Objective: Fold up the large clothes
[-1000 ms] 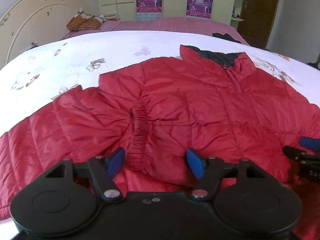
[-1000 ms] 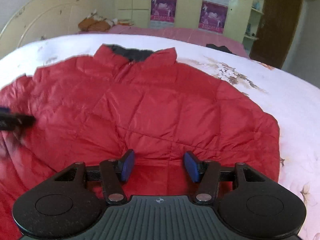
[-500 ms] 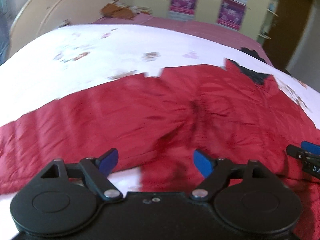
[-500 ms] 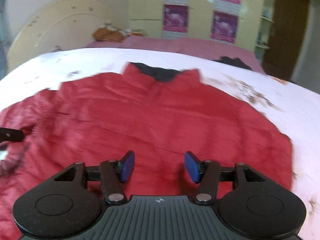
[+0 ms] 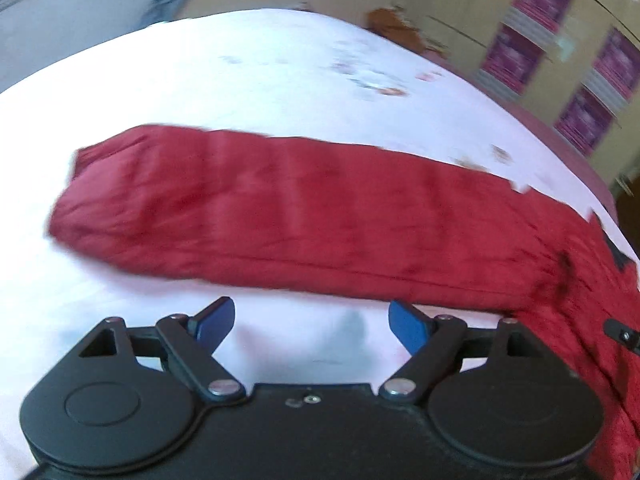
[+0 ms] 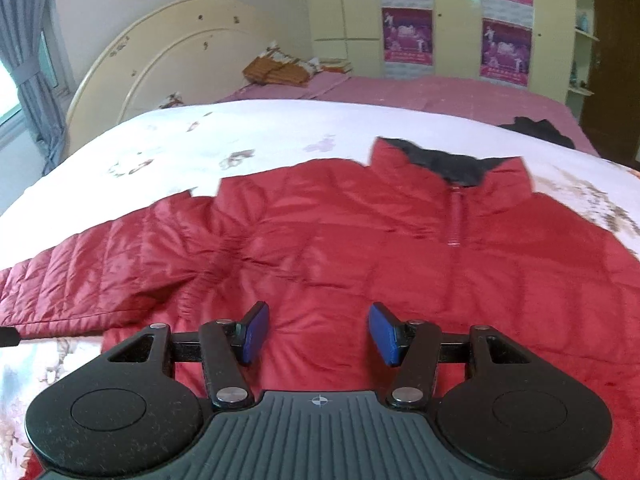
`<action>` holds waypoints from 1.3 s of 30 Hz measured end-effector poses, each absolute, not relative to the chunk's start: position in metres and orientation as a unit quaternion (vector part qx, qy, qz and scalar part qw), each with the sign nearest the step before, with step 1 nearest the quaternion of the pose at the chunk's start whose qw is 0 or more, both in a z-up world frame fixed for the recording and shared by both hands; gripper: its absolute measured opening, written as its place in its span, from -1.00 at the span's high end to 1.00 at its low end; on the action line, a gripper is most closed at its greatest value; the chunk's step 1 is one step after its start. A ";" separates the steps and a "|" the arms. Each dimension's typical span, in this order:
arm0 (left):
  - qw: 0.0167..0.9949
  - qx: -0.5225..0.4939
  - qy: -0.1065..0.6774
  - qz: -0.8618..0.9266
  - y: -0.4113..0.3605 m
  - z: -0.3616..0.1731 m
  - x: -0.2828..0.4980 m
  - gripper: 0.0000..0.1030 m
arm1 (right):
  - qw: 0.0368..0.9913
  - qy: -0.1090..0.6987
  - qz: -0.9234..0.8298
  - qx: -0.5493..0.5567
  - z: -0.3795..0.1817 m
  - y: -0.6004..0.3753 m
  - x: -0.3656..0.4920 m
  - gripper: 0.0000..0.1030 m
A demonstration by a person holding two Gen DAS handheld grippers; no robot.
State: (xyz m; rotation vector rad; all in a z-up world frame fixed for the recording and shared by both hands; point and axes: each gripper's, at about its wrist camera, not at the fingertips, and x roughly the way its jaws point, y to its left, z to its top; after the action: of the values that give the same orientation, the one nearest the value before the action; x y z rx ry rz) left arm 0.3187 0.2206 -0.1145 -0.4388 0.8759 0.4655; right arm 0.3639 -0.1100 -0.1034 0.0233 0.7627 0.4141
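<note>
A red quilted jacket (image 6: 360, 248) with a dark-lined collar (image 6: 448, 164) lies flat, front up, on a white floral bed sheet (image 6: 248, 132). Its left sleeve (image 5: 280, 208) stretches out straight to the left across the sheet. My left gripper (image 5: 310, 324) is open and empty, over bare sheet just in front of the sleeve's middle. My right gripper (image 6: 318, 334) is open and empty, low over the jacket's lower body. The tip of the right gripper (image 5: 622, 334) shows at the left wrist view's right edge.
A cream headboard (image 6: 168, 56) stands at the back left, with a brown pillow (image 6: 276, 70) on a pink cover (image 6: 440, 92). A black garment (image 6: 536, 128) lies at the back right. A wardrobe with purple posters (image 6: 506, 16) and a grey curtain (image 6: 28, 52) line the walls.
My left gripper has swung left, from over the jacket's body to the sheet in front of the outstretched sleeve. My right gripper has shifted left along the jacket's lower body. Both stayed open.
</note>
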 end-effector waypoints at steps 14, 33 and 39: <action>0.843 -0.301 0.331 0.297 0.309 -0.130 0.299 -0.53 | 0.897 0.390 0.206 -0.021 -0.125 -0.086 0.371 -0.07; 0.923 -0.211 0.267 0.179 0.254 -0.065 0.344 0.81 | 0.906 0.378 0.188 0.013 -0.118 -0.096 0.370 -0.07; 0.951 -0.142 0.274 0.028 0.162 -0.038 0.390 0.79 | 0.915 0.363 0.170 0.038 -0.100 -0.126 0.358 -0.07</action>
State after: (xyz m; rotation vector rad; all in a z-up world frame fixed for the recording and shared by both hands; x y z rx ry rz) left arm 0.3898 0.1616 -0.0379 -0.2896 0.5580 0.0560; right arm 0.3579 -0.1260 -0.1004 0.0782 0.7480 0.3506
